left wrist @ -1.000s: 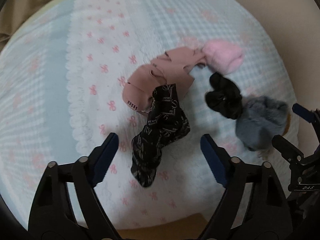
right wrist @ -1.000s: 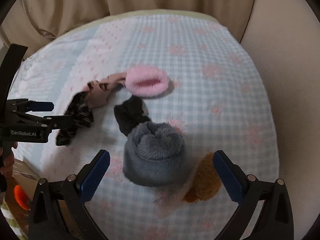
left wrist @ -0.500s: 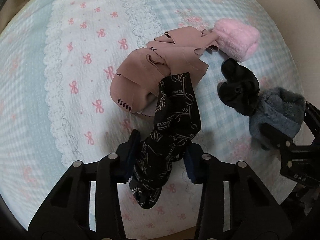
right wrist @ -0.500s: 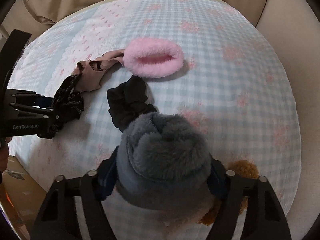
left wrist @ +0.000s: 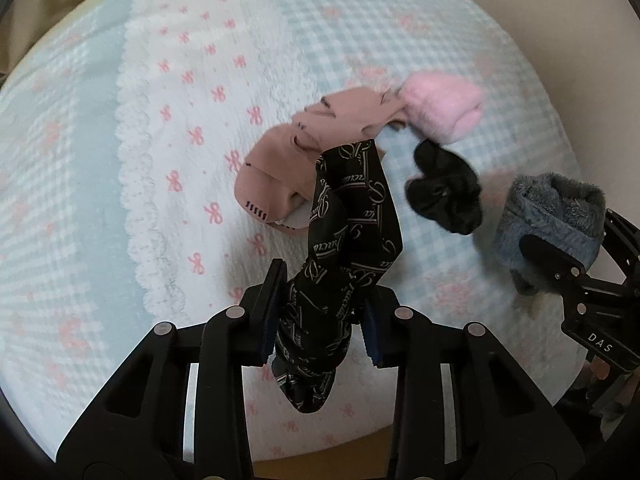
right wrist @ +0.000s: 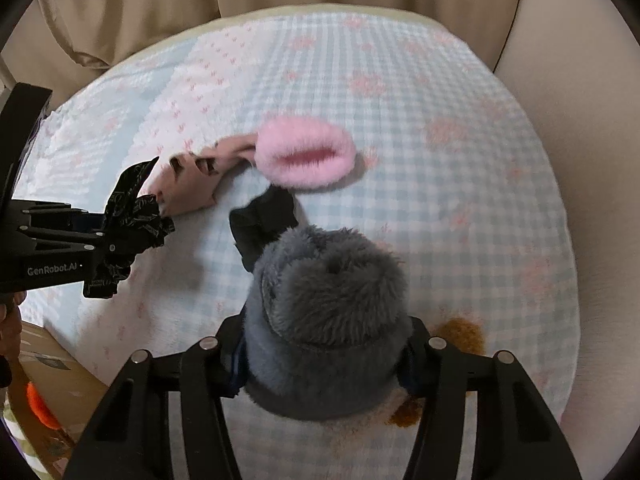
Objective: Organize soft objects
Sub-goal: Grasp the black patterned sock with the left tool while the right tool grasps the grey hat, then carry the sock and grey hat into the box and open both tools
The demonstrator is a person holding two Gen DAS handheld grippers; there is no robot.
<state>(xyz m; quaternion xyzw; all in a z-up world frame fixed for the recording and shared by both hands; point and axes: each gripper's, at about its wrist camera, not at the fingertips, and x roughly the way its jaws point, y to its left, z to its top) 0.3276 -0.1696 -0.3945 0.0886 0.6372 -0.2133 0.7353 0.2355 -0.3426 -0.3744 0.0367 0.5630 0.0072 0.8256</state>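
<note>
Both my jaws are closing right now: my left gripper squeezes the black printed sock bunched between its pads, my right gripper hugs the fluffy grey sock. The black one's far end drapes over the tan sock ahead of my fingers, so I'd lift straight up, slowly, to avoid dragging it.

A fuzzy grey sock hides most of a curly brown plush item; the right gripper's pads are hidden too
</note>
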